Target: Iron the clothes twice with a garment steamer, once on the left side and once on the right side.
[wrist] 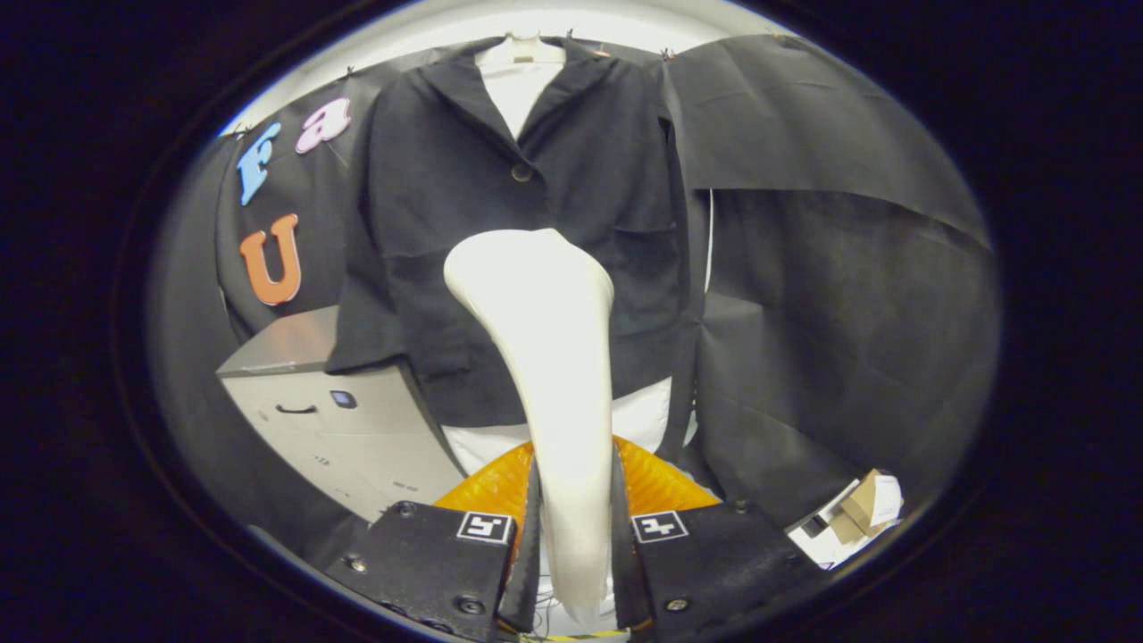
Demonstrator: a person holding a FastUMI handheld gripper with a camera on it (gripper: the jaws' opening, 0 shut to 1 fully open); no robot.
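- 1 white garment steamer [545, 357] stands up tall between the 2 fingers, its wide head pointing up at the jacket.
- The gripper [574, 536] squeezes its handle from both sides.
- 1 black jacket [518, 241] hangs just beyond.
- 1 grey cabinet [339, 420] sits beside the jacket.

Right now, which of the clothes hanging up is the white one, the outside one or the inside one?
The inside one: the white shirt shows at the collar and below the hem of the black jacket worn over it. The gripper is shut on the white steamer held before the jacket.
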